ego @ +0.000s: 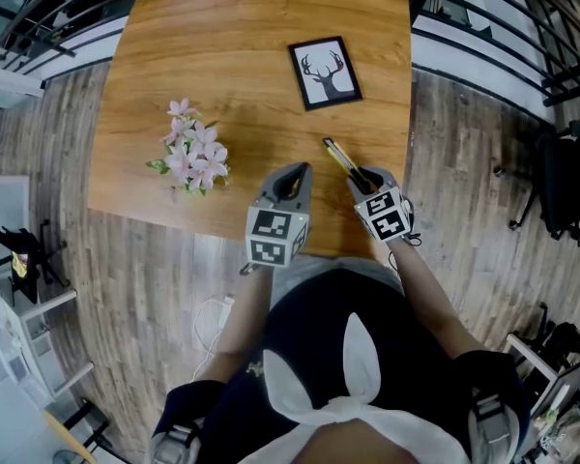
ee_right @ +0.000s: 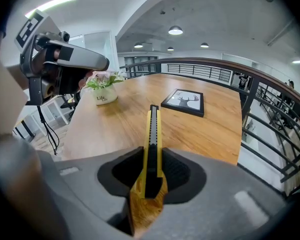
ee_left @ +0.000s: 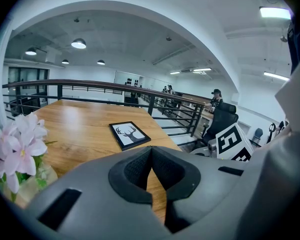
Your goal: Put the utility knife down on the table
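Seen from the head view, a person leans over a wooden surface (ego: 251,46) with both forearms reaching forward and the two grippers side by side above its near edge. The right gripper (ego: 361,177) tilts downward, its jaws clamped on a yellow-and-black utility knife (ego: 336,156) that juts out over the wood toward a framed deer picture (ego: 324,72). The left gripper (ego: 293,174), jaws closed together with nothing between them, hangs just beside it.

The right gripper view shows the knife (ee_right: 153,134) edge-on, pinched between the pads of the right gripper (ee_right: 152,171); no view settles whether its tip touches the wood. The left gripper view shows the left gripper (ee_left: 151,156) with its jaw tips meeting, the pink flowers (ee_left: 17,144) close on the left and a black railing (ee_left: 140,91) beyond the far edge.

Bare wood lies open between knife and frame, and between frame and flowers (ego: 195,151). The surface's right edge runs close to the right gripper, with plank floor (ego: 464,182) beyond it.
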